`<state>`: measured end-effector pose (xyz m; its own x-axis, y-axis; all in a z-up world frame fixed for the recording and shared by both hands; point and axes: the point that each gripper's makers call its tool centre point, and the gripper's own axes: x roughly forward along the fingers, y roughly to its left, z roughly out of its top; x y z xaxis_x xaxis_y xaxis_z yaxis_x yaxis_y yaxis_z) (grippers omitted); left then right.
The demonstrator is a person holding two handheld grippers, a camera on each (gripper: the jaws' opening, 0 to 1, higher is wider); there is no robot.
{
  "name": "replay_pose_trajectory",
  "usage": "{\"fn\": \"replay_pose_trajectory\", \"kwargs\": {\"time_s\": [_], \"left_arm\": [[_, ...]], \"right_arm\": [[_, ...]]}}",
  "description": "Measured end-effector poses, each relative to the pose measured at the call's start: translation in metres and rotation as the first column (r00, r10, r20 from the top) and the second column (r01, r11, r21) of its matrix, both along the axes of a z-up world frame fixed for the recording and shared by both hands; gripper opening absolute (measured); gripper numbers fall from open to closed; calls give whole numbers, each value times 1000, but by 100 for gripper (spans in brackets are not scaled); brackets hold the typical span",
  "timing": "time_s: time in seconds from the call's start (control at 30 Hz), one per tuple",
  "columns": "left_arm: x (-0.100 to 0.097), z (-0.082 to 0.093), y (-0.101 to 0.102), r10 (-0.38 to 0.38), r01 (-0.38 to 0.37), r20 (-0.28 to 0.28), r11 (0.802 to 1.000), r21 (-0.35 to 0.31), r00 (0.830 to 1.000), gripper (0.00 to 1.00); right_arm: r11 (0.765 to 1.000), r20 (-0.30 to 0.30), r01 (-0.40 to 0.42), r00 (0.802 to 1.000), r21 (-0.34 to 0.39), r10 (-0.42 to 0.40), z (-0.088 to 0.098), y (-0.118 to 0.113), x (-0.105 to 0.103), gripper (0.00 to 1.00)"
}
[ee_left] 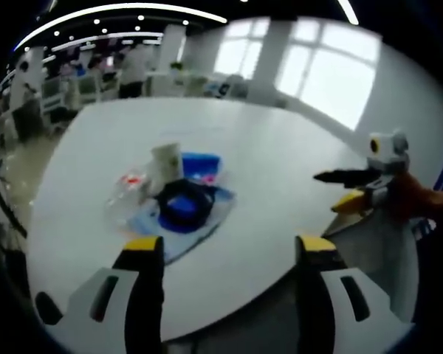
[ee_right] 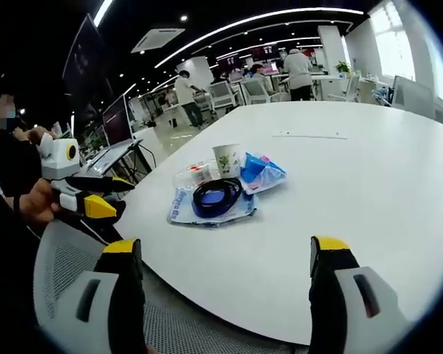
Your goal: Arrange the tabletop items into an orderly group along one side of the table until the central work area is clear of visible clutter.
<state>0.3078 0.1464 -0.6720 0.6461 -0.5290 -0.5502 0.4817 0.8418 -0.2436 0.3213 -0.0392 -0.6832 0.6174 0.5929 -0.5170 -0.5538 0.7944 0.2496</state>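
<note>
A cluster of items lies on the white table (ee_left: 280, 147) (ee_right: 369, 169). It holds a paper cup (ee_left: 166, 158) (ee_right: 227, 158), a blue packet (ee_left: 201, 164) (ee_right: 262, 171), a coiled black and blue cable (ee_left: 184, 205) (ee_right: 216, 198) on a clear printed bag (ee_left: 210, 225) (ee_right: 181, 206), and a clear packet with red marks (ee_left: 129, 183) (ee_right: 196, 173). My left gripper (ee_left: 230, 251) (ee_right: 107, 195) is open, short of the table's near edge. My right gripper (ee_right: 225, 247) (ee_left: 332, 190) is open too, off the table's edge and well apart from the cluster.
A grey mesh chair back (ee_right: 66, 273) (ee_left: 376, 243) stands at the table's near edge under my grippers. Behind the table are office desks, chairs and several people (ee_right: 299, 70). Dark monitors (ee_right: 118, 118) stand on a side desk. Bright windows (ee_left: 332, 81) line one wall.
</note>
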Motion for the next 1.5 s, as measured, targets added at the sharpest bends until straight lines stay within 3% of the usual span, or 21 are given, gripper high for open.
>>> {"fn": "replay_pose_trajectory", "kwargs": {"time_s": [0.53, 0.63, 0.7, 0.97, 1.13, 1.5], "left_arm": [[2, -3, -3, -34, 33, -35, 999, -15, 999, 67], [5, -14, 8, -95, 99, -40, 988, 119, 995, 68], [7, -16, 10, -122, 127, -44, 981, 144, 992, 68], [36, -23, 34, -100, 108, -55, 979, 171, 993, 66], [54, -27, 41, -92, 101, -64, 982, 157, 994, 66], [88, -31, 54, -84, 93, -55, 976, 199, 995, 65]], "right_arm": [[1000, 3, 15, 1000, 9, -15, 1, -4, 3, 93], [1000, 3, 12, 1000, 7, -12, 1, -4, 3, 93], [1000, 3, 11, 1000, 5, -11, 1, -4, 3, 93], [1000, 5, 9, 1000, 0, -9, 1, -5, 3, 93], [1000, 9, 13, 1000, -11, -13, 1, -6, 3, 94], [999, 12, 30, 999, -18, -30, 2, -9, 4, 94]]}}
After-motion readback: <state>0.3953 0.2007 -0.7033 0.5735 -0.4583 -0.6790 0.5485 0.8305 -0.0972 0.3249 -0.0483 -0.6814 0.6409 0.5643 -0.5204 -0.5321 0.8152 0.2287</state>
